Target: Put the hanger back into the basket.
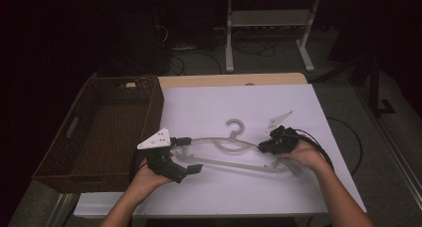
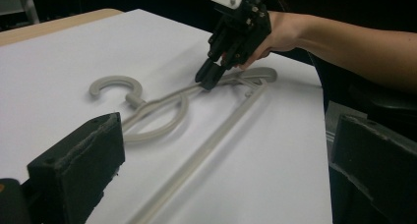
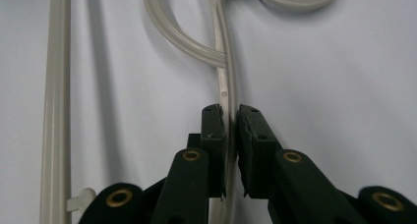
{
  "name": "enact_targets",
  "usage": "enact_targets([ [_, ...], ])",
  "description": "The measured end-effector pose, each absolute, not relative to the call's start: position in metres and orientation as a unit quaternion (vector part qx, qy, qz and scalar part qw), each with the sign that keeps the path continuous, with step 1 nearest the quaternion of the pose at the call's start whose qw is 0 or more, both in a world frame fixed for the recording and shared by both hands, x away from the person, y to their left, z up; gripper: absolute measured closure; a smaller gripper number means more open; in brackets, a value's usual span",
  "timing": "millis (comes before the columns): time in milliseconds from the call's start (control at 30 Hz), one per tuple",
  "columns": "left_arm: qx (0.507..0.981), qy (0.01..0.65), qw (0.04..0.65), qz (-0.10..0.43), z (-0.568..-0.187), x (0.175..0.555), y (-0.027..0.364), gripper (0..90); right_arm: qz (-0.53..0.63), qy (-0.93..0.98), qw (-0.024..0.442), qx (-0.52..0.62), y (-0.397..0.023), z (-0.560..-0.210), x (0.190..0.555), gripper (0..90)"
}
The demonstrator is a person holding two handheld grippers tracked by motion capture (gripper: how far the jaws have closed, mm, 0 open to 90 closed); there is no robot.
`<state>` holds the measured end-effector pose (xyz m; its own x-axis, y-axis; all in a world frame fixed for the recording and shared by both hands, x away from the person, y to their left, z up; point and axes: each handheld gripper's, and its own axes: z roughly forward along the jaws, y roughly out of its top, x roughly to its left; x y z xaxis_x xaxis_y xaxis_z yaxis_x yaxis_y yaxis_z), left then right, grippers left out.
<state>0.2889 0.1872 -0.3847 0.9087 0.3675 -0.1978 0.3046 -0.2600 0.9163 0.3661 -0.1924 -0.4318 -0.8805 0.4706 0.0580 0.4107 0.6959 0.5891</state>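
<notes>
gripping the upper arm of the pale plastic hanger (image 3: 226,86), the right tool (image 1: 266,143) has its jaws pressed on the thin rod, at about three o'clock on the white counter (image 1: 224,197). the hanger lies flat mid-counter, hook pointing toward twelve o'clock. the left tool (image 1: 191,155), at about nine o'clock, has its jaws spread wide beside the hanger's left end; whether one jaw touches the plastic is hard to tell in this dim light. a dark wicker basket (image 1: 149,100) sits off the counter's left edge, around ten o'clock.
</notes>
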Motion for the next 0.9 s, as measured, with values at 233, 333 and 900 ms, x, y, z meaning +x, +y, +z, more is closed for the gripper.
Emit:
enact_targets([
  [233,0.794,0.212,0.569,0.027,-0.385,0.289,0.187,0.0,0.303,0.919,0.066,0.244,-0.189,-0.425,0.358,60.8],
  [333,0.794,0.212,0.569,0.026,-0.385,0.289,0.188,0.0,0.31,0.911,0.075,0.261,-0.189,-0.414,0.347,63.8],
  [900,0.796,0.212,0.567,0.027,-0.386,0.289,0.188,0.0,0.282,0.901,0.081,0.32,-0.199,-0.426,0.317,89.4],
])
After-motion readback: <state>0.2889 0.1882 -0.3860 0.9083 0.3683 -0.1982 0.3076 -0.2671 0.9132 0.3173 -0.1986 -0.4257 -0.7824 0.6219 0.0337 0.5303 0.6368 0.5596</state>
